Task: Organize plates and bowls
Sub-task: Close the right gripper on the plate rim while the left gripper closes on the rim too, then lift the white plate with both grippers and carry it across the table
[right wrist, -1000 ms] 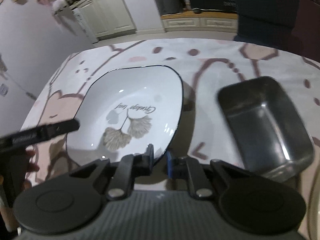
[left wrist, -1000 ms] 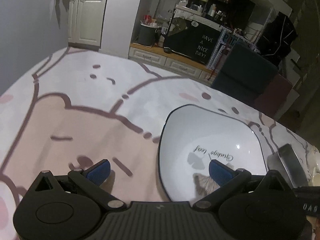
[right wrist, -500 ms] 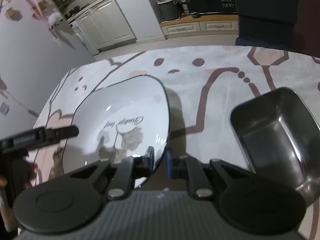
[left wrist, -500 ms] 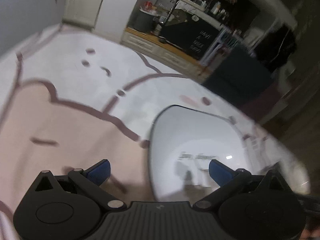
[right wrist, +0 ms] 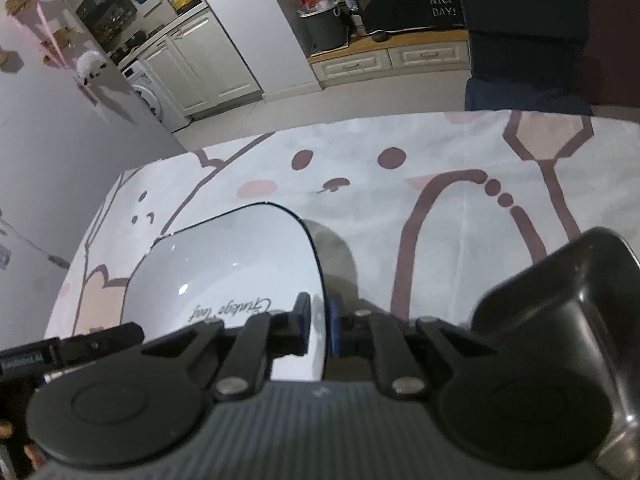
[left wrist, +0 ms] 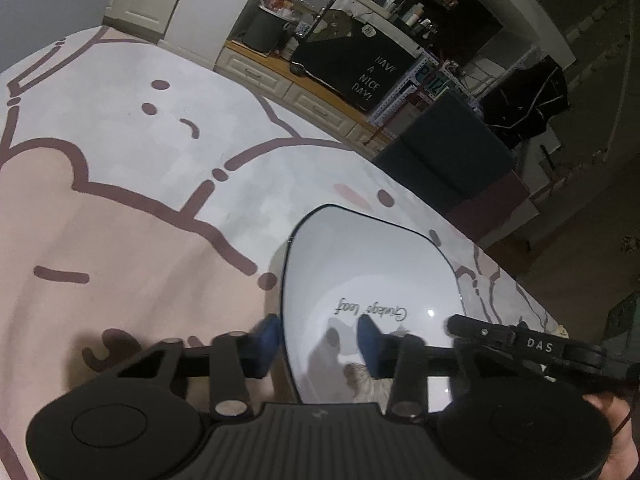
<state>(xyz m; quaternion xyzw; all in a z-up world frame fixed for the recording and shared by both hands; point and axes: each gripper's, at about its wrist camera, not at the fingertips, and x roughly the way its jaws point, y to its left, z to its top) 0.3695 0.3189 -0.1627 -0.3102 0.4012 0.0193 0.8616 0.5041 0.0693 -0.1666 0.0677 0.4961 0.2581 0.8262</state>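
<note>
A white plate [left wrist: 368,272] with a dark rim and a leaf print is held tilted above the tablecloth, casting a shadow under its far edge. In the left wrist view my left gripper [left wrist: 319,340] straddles the plate's left rim. Its jaws are closing, the blue pads [left wrist: 370,344] still apart from the china. In the right wrist view the plate [right wrist: 232,264] fills the lower left. My right gripper [right wrist: 319,322] grips its right rim, the jaws closing tight on the thin edge.
A rectangular metal tin [right wrist: 560,300] stands on the table just right of the right gripper. The pink and white cartoon tablecloth [left wrist: 140,200] stretches left and far. A dark chair [left wrist: 444,152] sits at the far table edge. A hand [left wrist: 608,408] shows at lower right.
The left jaws have gone from wide open to much narrower around the plate's left rim. The right gripper has lifted and tilted the plate, and the tin has slid towards the frame's right.
</note>
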